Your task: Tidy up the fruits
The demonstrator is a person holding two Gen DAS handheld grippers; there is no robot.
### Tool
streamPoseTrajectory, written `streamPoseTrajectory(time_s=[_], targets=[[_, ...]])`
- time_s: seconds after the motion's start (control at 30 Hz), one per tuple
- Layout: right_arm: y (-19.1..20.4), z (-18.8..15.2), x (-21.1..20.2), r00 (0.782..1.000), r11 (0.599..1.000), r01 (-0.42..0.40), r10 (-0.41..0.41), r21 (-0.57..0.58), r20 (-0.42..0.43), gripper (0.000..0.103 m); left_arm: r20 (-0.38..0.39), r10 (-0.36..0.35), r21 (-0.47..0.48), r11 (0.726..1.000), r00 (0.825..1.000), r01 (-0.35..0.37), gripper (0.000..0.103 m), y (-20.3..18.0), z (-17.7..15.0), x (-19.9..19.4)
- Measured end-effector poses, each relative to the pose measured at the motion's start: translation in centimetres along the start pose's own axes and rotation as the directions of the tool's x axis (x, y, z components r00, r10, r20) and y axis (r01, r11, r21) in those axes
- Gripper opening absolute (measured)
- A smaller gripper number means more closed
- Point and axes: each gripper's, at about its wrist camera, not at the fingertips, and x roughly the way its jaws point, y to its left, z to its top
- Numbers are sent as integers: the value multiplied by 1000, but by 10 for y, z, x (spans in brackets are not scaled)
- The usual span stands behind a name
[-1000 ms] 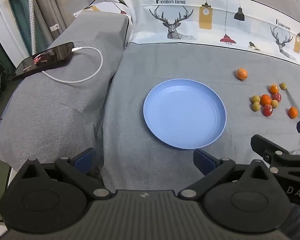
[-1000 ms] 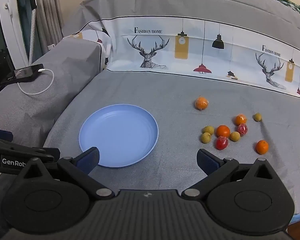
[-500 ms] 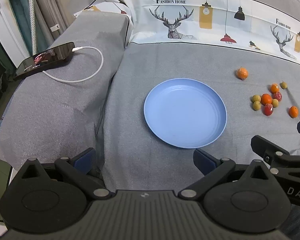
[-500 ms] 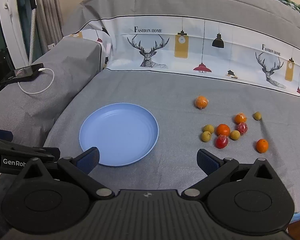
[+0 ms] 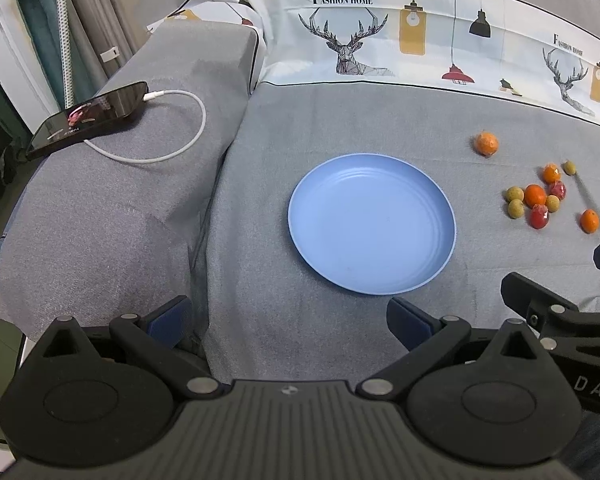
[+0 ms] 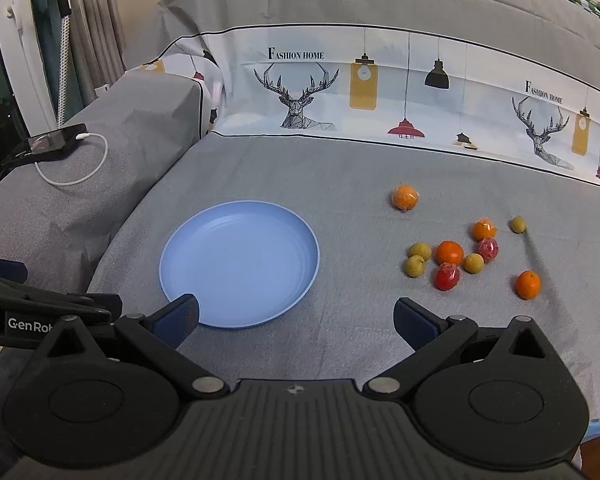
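Both grippers' jaws spread wide, empty, fruits ahead-right of right gripper, blue plate ahead-left.

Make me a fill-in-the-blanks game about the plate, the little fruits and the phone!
1. The round plate is colored ____.
2. The number of fruits lying on the plate is ____.
3. The phone has a white ____ plugged into it.
4. Both the left gripper and the right gripper have their jaws ____, holding nothing.

Missing words: blue; zero; cable; open
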Motion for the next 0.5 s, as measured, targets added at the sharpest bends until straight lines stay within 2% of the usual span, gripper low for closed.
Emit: streamPoseTrajectory(time_s=[0.5], targets=[[1,-1,3,1000,1000,-3,3,3,-11,102,-6,2,1,1000,1000,-2,103,2,0,5]])
